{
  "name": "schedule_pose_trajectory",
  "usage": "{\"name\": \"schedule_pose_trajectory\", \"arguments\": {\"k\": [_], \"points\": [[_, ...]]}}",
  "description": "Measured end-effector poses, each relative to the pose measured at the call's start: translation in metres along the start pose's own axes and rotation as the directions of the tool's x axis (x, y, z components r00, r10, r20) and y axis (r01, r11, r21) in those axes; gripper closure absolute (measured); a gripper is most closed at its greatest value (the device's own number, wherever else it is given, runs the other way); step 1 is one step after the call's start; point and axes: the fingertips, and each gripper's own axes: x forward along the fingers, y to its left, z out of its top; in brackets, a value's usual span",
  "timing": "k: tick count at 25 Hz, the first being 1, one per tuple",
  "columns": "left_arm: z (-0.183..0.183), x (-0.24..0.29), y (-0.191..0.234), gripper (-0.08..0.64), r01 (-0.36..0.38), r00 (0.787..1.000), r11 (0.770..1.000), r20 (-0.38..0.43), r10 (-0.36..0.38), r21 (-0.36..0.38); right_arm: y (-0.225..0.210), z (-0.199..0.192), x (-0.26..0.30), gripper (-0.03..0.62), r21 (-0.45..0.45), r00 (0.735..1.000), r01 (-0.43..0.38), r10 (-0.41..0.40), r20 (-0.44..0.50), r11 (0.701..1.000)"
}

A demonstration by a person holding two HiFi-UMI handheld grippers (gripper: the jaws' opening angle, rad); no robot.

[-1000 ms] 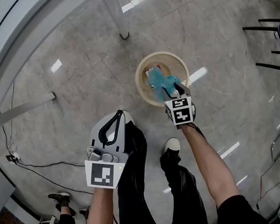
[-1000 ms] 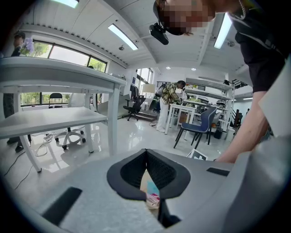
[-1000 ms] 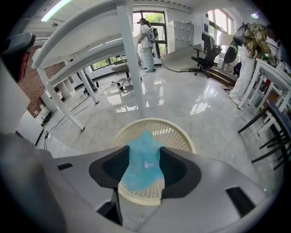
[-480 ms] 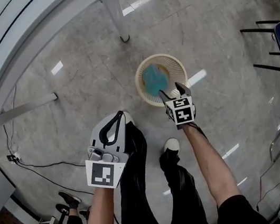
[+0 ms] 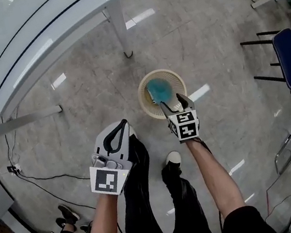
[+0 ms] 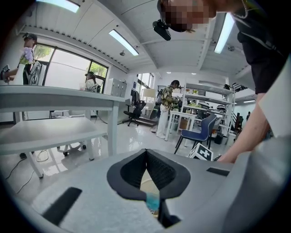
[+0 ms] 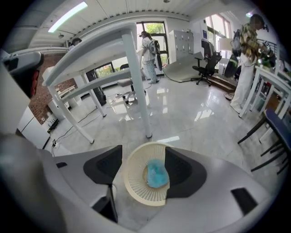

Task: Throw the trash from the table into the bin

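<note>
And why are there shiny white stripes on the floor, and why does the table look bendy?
Left gripper view: the ceiling light strips glare bright. Head view: the polished floor mirrors them as white streaks, one beside the cream bin. Right gripper view: the wide-angle lens bows the white table and its leg, and darkens the corners.

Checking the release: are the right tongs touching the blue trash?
Apart. Right gripper view: the right tongs, just opened and empty, hang above the blue trash lying in the bin.
</note>
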Motion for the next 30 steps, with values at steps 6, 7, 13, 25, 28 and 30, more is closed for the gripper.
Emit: {"name": "schedule_pose_trajectory", "arguments": {"k": [6, 7, 13, 25, 28, 30], "points": [[0.057, -0.017, -0.006, 0.552, -0.009, 0.999, 1.000, 0.040, 0.009, -0.001, 0.028, 0.082, -0.072, 0.364, 0.066, 0.989, -0.073, 0.063, 0.134, 0.995], [0.067, -0.022, -0.008, 0.552, -0.006, 0.999, 1.000, 0.044, 0.006, -0.005, 0.033, 0.094, -0.087, 0.418, 0.070, 0.985, -0.079, 0.067, 0.156, 0.994], [0.119, -0.047, -0.020, 0.552, 0.020, 0.998, 1.000, 0.054, -0.019, -0.017, 0.071, 0.157, -0.171, 0.568, 0.040, 0.957, -0.106, 0.091, 0.277, 0.994], [0.252, -0.113, 0.009, 0.552, 0.006, 0.988, 1.000, 0.155, -0.007, 0.013, 0.181, 0.322, -0.341, 0.583, -0.074, 0.830, -0.218, 0.225, 0.510, 0.973], [0.271, -0.143, 0.017, 0.552, 0.012, 0.986, 1.000, 0.168, -0.017, 0.027, 0.216, 0.351, -0.381, 0.583, -0.066, 0.794, -0.254, 0.247, 0.556, 0.965], [0.288, -0.155, 0.022, 0.552, 0.013, 0.982, 1.000, 0.188, -0.014, 0.005, 0.232, 0.372, -0.404, 0.583, -0.081, 0.760, -0.247, 0.245, 0.602, 0.966]]}}
